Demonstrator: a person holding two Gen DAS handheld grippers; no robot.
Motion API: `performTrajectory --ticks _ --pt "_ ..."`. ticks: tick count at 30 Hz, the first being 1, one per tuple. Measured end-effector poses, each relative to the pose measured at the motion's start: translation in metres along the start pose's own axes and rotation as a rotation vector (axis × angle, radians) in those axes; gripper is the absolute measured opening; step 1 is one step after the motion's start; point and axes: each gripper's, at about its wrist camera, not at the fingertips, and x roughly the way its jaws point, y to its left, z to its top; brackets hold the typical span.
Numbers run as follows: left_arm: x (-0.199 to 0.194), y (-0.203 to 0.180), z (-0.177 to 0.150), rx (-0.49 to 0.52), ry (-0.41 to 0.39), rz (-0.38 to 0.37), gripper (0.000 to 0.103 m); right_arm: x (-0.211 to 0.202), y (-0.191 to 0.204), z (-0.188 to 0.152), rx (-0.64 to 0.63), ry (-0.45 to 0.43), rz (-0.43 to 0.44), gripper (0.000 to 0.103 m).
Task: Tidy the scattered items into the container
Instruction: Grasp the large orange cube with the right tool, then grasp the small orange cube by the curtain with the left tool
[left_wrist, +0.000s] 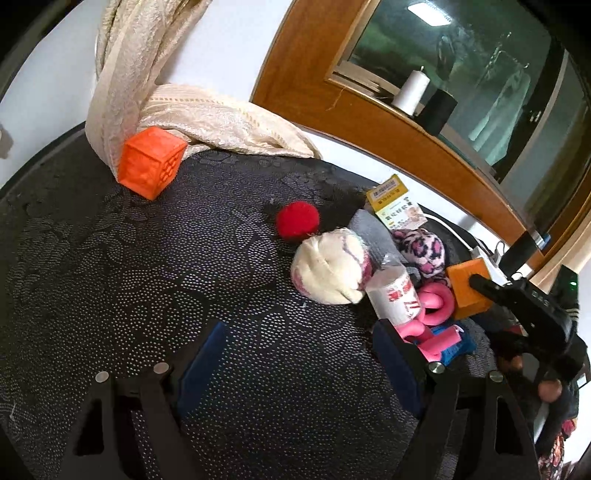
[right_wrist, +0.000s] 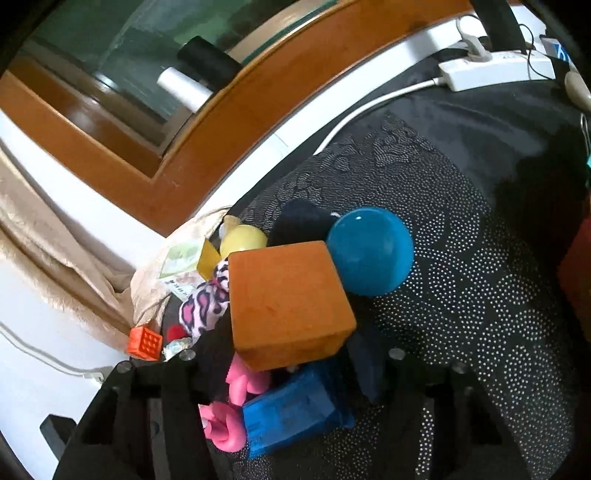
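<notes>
In the left wrist view the left gripper (left_wrist: 303, 354) hangs with its jaws wide apart and nothing between them over the dark cloth (left_wrist: 110, 277), near the pale sock ball (left_wrist: 328, 269), the red pompom (left_wrist: 297, 220) and, farther off, the orange cube (left_wrist: 149, 166); no container shows. In the right wrist view the right gripper (right_wrist: 286, 363) has its fingers on either side of the brown block (right_wrist: 288, 302), though I cannot tell whether they press it; the blue ball (right_wrist: 369, 251) touches the block, with the pink toy (right_wrist: 229, 410) and blue box (right_wrist: 291, 410) below.
</notes>
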Motion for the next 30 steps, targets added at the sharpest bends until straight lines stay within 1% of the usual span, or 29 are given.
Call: performTrajectory --ticks 3,5,8,11,13,16,19,22,28,30 --pt "0.001 0.005 0.002 -0.011 -0.013 0.022 0.083 -0.011 -0.004 0.001 0.025 -0.011 0.034 0.057" --pt "0.0 0.009 0.003 -0.016 -0.029 0.042 0.083 -0.024 -0.006 0.001 0.031 -0.044 0.051 0.057" --pt "-0.002 0.017 0.007 -0.034 -0.056 0.084 0.083 -0.041 -0.008 0.003 0.023 -0.099 0.048 0.057" --pt "-0.006 0.026 0.013 -0.045 -0.077 0.137 0.083 -0.053 -0.01 0.003 0.02 -0.141 0.024 0.057" --pt "-0.008 0.031 0.018 -0.033 -0.089 0.172 0.083 -0.06 -0.012 0.003 0.018 -0.166 0.006 0.057" --pt "-0.011 0.035 0.027 0.022 -0.109 0.231 0.083 -0.069 -0.014 0.005 0.014 -0.204 -0.025 0.057" --pt "-0.011 0.04 0.039 0.075 -0.126 0.285 0.083 -0.073 -0.014 0.006 0.014 -0.225 -0.038 0.057" --pt "-0.008 0.049 0.053 0.097 -0.137 0.297 0.083 -0.072 -0.013 0.007 0.015 -0.223 -0.04 0.057" --pt "0.006 0.06 0.08 0.134 -0.161 0.279 0.083 -0.066 -0.012 0.005 0.011 -0.204 -0.052 0.057" --pt "0.015 0.061 0.091 0.17 -0.171 0.305 0.084 -0.066 -0.013 0.004 0.009 -0.2 -0.052 0.057"
